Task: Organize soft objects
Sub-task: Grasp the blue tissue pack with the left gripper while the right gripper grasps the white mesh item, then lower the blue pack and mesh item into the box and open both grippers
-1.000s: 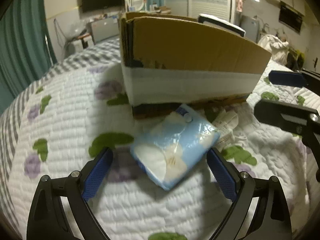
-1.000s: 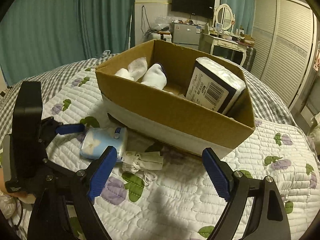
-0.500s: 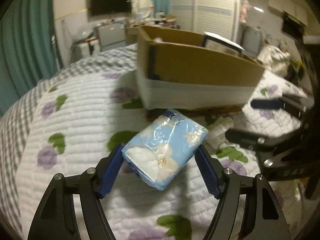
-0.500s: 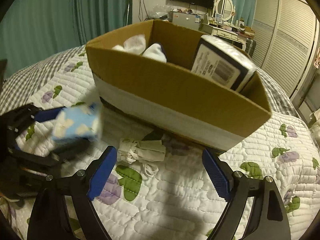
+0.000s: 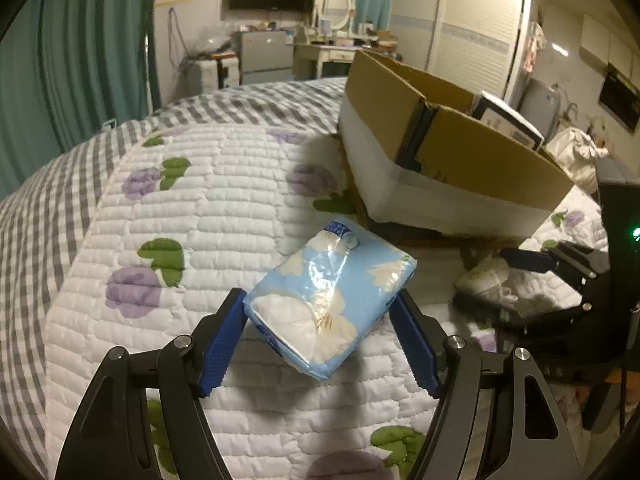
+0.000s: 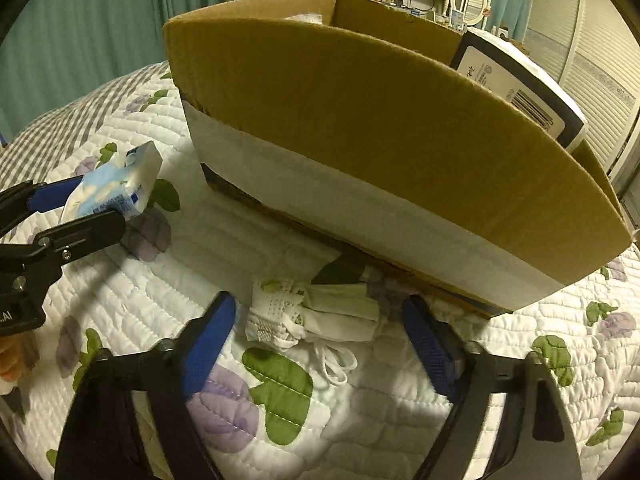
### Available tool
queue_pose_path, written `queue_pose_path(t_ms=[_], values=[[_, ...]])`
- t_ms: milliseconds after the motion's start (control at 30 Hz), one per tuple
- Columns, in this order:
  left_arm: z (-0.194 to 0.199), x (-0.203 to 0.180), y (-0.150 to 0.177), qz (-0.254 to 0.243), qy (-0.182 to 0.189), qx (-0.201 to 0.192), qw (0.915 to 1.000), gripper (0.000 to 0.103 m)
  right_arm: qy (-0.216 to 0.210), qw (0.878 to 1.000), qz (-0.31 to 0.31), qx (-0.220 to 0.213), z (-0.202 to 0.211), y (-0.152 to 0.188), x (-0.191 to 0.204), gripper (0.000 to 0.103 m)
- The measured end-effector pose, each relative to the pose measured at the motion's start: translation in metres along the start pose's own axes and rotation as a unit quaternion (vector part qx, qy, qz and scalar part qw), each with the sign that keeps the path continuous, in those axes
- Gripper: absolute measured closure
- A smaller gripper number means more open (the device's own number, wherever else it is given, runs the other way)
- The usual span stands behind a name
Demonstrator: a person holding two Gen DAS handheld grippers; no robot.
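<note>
A light-blue tissue pack (image 5: pixel 332 280) hangs above the quilt with my left gripper (image 5: pixel 318 300) shut on it, blue pads pressing both sides. The right wrist view shows that pack (image 6: pixel 116 184) and the left gripper (image 6: pixel 96 204) at far left. A bundle of white face masks (image 6: pixel 320 312) with loose ear loops lies on the quilt just in front of the cardboard box (image 6: pixel 360 120). My right gripper (image 6: pixel 319 302) straddles the masks with its jaws closing, and gaps show between pads and masks. In the left wrist view, the right gripper (image 5: pixel 492 288) is around the masks (image 5: pixel 486 278).
The box (image 5: pixel 460 152) has a white band along its base and holds a large white pack with a barcode (image 6: pixel 516 84). It stands on a white quilted bedspread (image 5: pixel 160 220) with purple flowers. Teal curtains, a dresser, a television and wardrobes stand beyond the bed.
My left gripper closed on the tissue pack and lifted it off the quilt. The right gripper sank toward the masks in front of the box, and its jaws narrowed.
</note>
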State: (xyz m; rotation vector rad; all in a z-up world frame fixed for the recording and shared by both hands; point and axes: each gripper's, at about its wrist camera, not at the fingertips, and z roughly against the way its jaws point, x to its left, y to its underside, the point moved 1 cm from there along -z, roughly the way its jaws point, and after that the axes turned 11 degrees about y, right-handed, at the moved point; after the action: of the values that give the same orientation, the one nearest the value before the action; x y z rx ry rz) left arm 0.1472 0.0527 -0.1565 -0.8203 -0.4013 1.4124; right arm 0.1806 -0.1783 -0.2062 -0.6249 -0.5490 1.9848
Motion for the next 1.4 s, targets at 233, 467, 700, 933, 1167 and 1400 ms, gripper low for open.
queue_pose_path(t_ms=[233, 467, 700, 933, 1167, 1400], values=[[0.011, -0.015, 0.011, -0.009, 0.006, 0.010, 0.9999, 0.031, -0.014, 0.999, 0.005, -0.039, 0.031, 0.001, -0.004, 0.046], [0.041, -0.041, 0.020, -0.026, 0.010, 0.012, 0.9995, 0.031, -0.020, 0.999, 0.003, -0.051, 0.076, 0.017, -0.025, 0.046], [0.079, -0.072, -0.003, -0.035, 0.021, -0.019, 0.9990, 0.031, 0.003, 0.996, -0.024, -0.089, 0.147, 0.020, -0.056, 0.046], [0.112, -0.099, -0.061, -0.059, 0.016, -0.078, 0.9951, 0.031, 0.012, 0.985, -0.071, -0.156, 0.196, -0.023, -0.090, 0.046], [0.084, -0.105, -0.117, -0.070, -0.006, -0.109, 0.9915, 0.031, 0.009, 0.977, -0.094, -0.193, 0.194, -0.089, -0.119, 0.046], [0.016, -0.099, -0.157, -0.064, -0.025, -0.107, 0.9919, 0.031, 0.024, 0.976, -0.107, -0.189, 0.148, -0.130, -0.149, 0.046]])
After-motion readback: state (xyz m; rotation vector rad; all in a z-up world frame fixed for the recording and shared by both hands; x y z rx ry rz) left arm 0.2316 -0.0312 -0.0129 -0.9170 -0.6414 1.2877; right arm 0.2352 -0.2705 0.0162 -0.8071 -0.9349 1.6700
